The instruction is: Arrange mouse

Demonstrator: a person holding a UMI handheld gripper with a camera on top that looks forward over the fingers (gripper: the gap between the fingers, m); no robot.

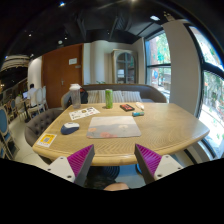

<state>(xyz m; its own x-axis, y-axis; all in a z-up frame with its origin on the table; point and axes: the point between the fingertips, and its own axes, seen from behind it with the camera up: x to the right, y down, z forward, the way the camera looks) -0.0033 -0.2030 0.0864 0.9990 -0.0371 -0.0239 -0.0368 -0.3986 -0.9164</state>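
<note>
At the far left of the room, past the table's end, a few chairs (36,104) stand by a desk, and a wooden door (55,72) sits in the wall behind them. A big oval wooden table (165,125) fills the middle of the room. On its near left corner lies a yellow booklet (46,139). A little further in, on the left side of the table, rests the mouse (70,128), a small dark rounded shape, just left of a grey mat (114,126) that lies flat in the middle of the tabletop. The mouse sits apart from the mat, not on it. Behind the mouse, toward the far edge, are some printed papers (84,113), and beyond those a tall pale jug (75,96). A green bottle (109,98) stands upright at the far side, near the centre. To its right lie a dark flat box (127,107) and a small teal thing (138,112) that I cannot make out. Large windows (157,59) line the right wall, with green trees outside. The gripper (114,160) hangs over the near edge of the table, its two fingers spread wide with nothing between them, the purple pads (81,160) facing inward. The mouse is well ahead of the left finger and off to the left.
</note>
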